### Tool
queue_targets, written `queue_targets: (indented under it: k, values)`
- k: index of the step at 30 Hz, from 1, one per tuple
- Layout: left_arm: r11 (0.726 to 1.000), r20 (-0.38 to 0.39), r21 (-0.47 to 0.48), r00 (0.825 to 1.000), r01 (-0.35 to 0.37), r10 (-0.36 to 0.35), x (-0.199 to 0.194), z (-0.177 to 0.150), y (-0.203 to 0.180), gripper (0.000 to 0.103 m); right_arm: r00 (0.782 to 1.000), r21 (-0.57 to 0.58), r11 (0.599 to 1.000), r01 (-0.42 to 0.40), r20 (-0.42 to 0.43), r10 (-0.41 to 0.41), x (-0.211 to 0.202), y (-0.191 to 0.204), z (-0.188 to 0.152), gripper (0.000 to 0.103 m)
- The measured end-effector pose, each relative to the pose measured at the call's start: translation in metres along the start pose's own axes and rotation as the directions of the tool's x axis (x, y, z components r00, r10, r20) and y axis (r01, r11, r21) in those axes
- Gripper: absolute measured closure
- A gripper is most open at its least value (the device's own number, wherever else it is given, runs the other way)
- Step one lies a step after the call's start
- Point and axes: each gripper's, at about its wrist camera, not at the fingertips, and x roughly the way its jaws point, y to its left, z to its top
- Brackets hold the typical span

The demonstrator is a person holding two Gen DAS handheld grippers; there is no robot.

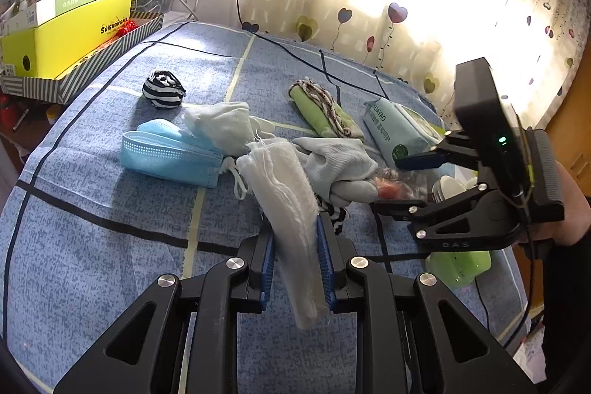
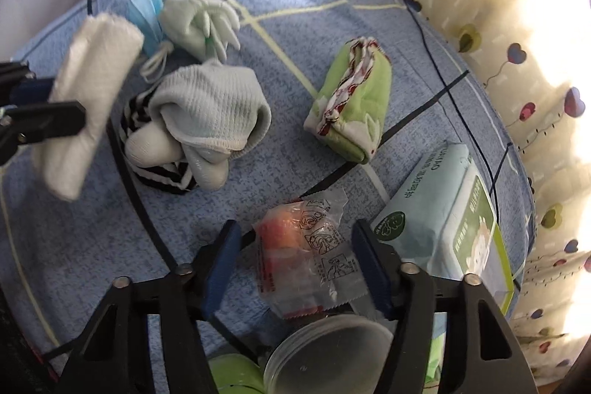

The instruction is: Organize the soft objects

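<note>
left gripper (image 1: 295, 268) jaws clamped on folded white gauze cloth (image 1: 284, 194) lifted off the bed (image 1: 92, 246) — light, limp, droops | right gripper (image 2: 295, 268) jaws apart, straddling crinkly sachet (image 2: 306, 246) on bed — slippery, squashy; best pinched mid-body

Left wrist view: looking slantwise down along the bed (image 1: 92, 246) toward the curtain (image 1: 369, 6). Right wrist view: facing steeply down, sitting close above. Both sharing the grey sock bundle (image 1: 340, 168) (image 2: 210, 113).
</note>
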Motion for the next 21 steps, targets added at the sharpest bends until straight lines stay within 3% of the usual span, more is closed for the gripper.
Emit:
queue_targets:
  k: [6, 12, 21]
  values:
    - [1.0, 0.012, -0.009, 1.0, 0.008, -0.008, -0.002, 0.003, 0.004, 0.081, 1.0, -0.008, 1.0, -0.005, -0.006, 0.005, 0.004, -0.002, 0.004, 0.067]
    - [1.0, 0.035, -0.01, 0.999, 0.011, -0.011, -0.011, 0.005, 0.004, 0.081, 0.994, 0.089, 0.996, -0.02, 0.113, 0.01, -0.025, -0.011, -0.002, 0.071]
    - [0.999, 0.072, 0.044, 0.997, 0.01, -0.013, -0.022, 0.017, -0.015, 0.081, 0.932, 0.261, 0.958, -0.12, 0.361, 0.018, -0.081, -0.008, -0.031, 0.071]
